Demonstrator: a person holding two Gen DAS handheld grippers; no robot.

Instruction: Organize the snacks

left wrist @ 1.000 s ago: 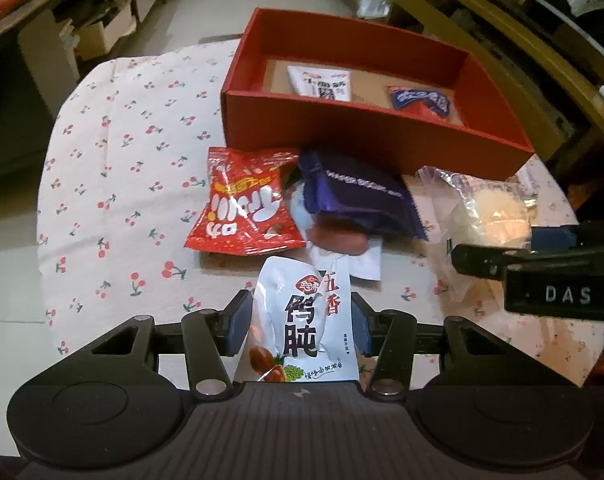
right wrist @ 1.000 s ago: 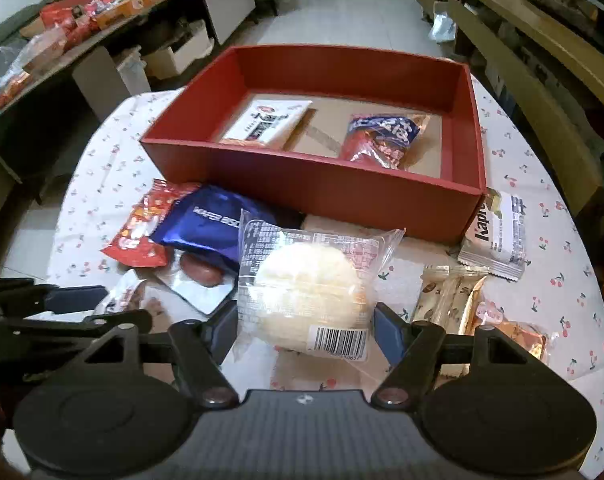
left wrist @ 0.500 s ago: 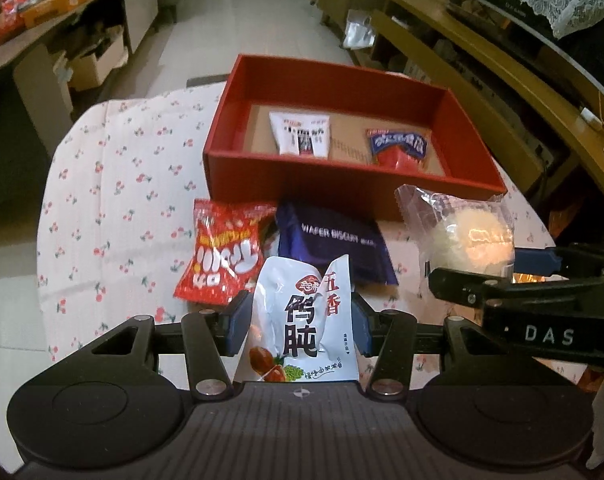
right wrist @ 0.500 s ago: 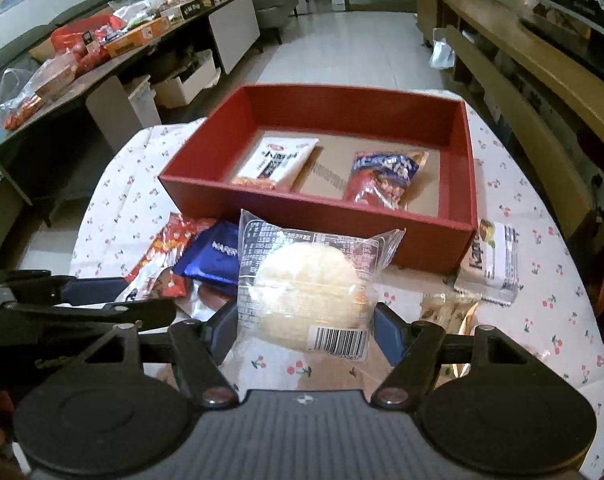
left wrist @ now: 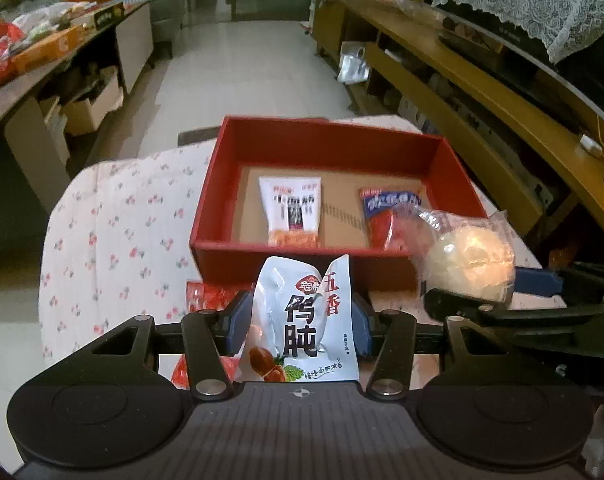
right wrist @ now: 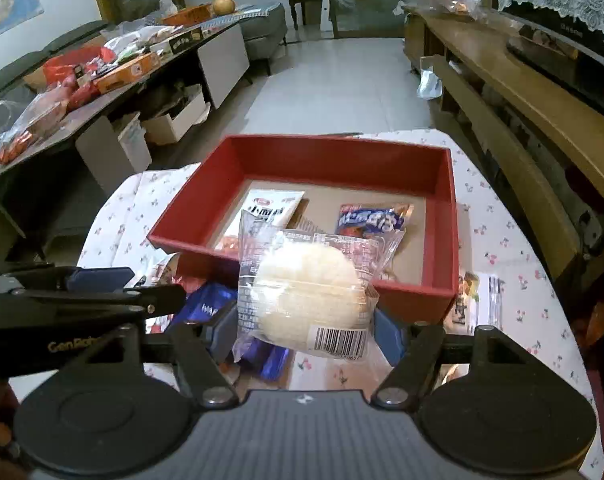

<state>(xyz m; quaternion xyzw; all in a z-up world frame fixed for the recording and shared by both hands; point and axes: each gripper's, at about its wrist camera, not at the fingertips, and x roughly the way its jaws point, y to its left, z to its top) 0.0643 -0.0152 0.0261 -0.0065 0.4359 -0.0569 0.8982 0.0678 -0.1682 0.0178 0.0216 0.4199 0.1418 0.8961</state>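
My left gripper (left wrist: 300,320) is shut on a white snack packet with Chinese print (left wrist: 302,320), held up in front of the red box (left wrist: 294,258). My right gripper (right wrist: 305,326) is shut on a clear-wrapped round bun (right wrist: 307,292), held above the table before the box's (right wrist: 447,296) near wall. The bun also shows in the left wrist view (left wrist: 471,258). Inside the box lie a white packet (left wrist: 290,210) and a blue-red packet (left wrist: 387,210).
A blue wafer packet (right wrist: 206,308) and a red packet (left wrist: 206,294) lie on the cherry-print tablecloth (left wrist: 114,220) below the grippers. Another snack pack (right wrist: 475,298) lies right of the box. A cluttered sideboard (right wrist: 102,76) stands left, wooden shelving (right wrist: 521,120) right.
Both grippers have risen with their snacks and now look down into the box from higher up. The loose snacks on the table have dropped mostly out of sight.
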